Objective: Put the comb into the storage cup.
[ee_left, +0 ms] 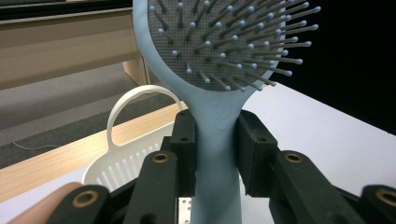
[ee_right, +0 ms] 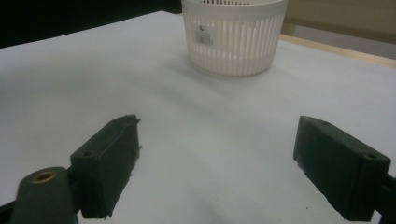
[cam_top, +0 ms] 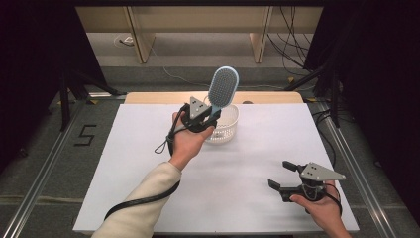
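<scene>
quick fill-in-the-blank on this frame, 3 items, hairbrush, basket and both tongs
1. The left tongs are shut on the light blue plastic hairbrush by its ____.
2. The right tongs are ____, holding nothing.
3. The white slotted plastic basket stands ____ on the white table.

Missing words: handle; open; upright

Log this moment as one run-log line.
left gripper: shut on hairbrush handle, head up, above basket | right gripper: open, empty, near table front-right
</scene>
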### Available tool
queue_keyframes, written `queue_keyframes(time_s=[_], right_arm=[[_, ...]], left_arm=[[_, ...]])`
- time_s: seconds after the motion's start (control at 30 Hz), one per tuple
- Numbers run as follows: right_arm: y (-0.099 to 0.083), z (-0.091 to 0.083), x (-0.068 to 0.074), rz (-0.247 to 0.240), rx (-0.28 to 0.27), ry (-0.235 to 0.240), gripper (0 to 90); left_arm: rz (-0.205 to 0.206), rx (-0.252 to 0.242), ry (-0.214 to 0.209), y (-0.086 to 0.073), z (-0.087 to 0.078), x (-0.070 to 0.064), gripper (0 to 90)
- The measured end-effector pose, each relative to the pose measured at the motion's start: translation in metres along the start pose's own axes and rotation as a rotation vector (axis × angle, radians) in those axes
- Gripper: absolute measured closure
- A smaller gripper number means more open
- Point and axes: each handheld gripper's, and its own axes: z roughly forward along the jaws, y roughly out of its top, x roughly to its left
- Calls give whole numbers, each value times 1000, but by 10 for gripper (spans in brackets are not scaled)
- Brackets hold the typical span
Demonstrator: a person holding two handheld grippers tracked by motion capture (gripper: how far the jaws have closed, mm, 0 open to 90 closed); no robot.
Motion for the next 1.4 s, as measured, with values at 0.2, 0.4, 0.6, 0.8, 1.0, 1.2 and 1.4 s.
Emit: queue_keyframes(time_s=[0.2,0.4,0.6,0.8,1.0,1.2,1.4], right_arm=[[0,0,0,0,0,0,155],[0,0,0,0,1,0,155],[0,0,0,0,0,0,155],[0,0,0,-1,1,0,155],[0,0,0,-1,1,0,155],[0,0,0,-1,1,1,155],[0,0,0,-2,1,0,155]], left_arm=[[-1,-3,1,1,2,1,700],[-3,-8,0,2,3,2,700],[-8,-13,1,3,4,4,700],[-14,-15,1,3,6,5,700],[-22,-23,3,5,8,6,700],[-26,-22,8,5,10,7,700],[-31,-25,13,6,12,8,700]])
